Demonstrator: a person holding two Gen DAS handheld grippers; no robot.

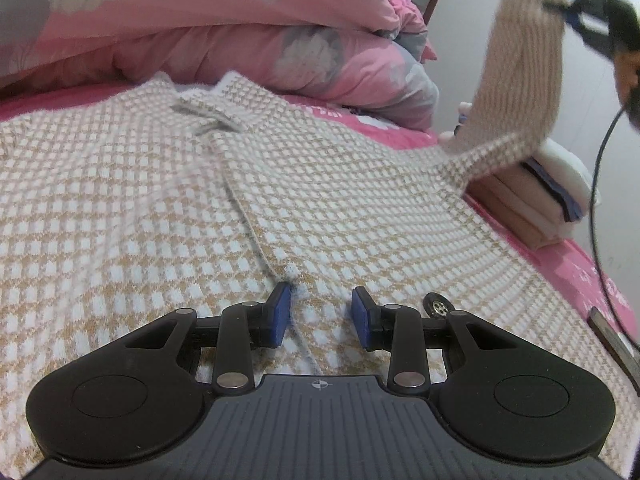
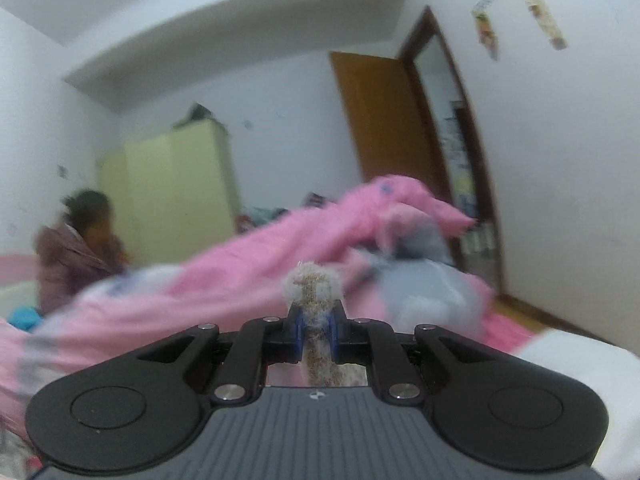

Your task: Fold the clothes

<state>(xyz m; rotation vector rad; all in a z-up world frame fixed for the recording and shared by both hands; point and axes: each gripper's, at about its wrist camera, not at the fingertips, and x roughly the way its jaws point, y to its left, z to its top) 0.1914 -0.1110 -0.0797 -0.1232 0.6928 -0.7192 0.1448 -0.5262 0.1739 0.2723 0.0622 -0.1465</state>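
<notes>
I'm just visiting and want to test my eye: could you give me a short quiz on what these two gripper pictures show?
1. True or false: the right gripper is shut on a strip of the knitted sweater.
2. Multiple choice: the sleeve is (a) flat on the bed, (b) lifted into the air, (c) tucked under the pink quilt.
3. Fill in: the left gripper hovers with its pads apart over the sweater's front ____.

Key: 1 true; 2 b; 3 opening, the edge that runs down the middle.
</notes>
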